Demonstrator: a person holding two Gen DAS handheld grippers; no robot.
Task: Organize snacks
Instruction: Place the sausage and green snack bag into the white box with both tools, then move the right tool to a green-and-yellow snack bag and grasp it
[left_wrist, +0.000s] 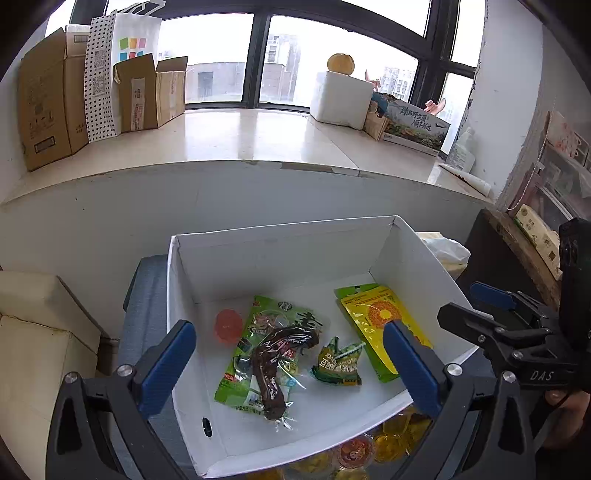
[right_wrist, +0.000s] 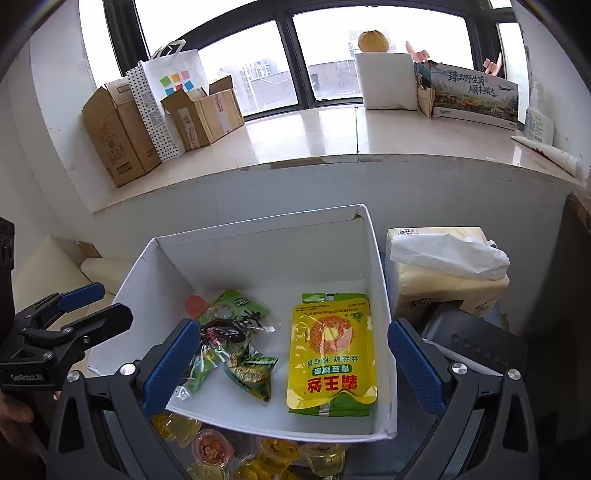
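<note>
1. The left gripper (left_wrist: 290, 363) hung over the near edge of the open white cardboard box (left_wrist: 280, 236), its blue-padded fingers (left_wrist: 168, 363) spread wide and holding nothing.
2. The right gripper (right_wrist: 291, 363) hovered just beside it over the same box, likewise spread and empty (each showed at the edge of the other's view).
3. On the box floor lay a yellow-and-green foil snack pouch (right_wrist: 332, 354) towards the right wall, a small green crinkled packet (right_wrist: 253, 371) in the middle, and a large green bag (left_wrist: 258, 350) with a dark brown vacuum-sealed snack (left_wrist: 275, 363) lying across it.
4. A red-orange jelly cup (left_wrist: 228, 326) sat just beside the green bag, at the left.
5. More yellow and red jelly cups (right_wrist: 258, 454) clustered outside, against the box's near wall.
6. A tissue pack (right_wrist: 448, 273) stood just right of the box.
</note>
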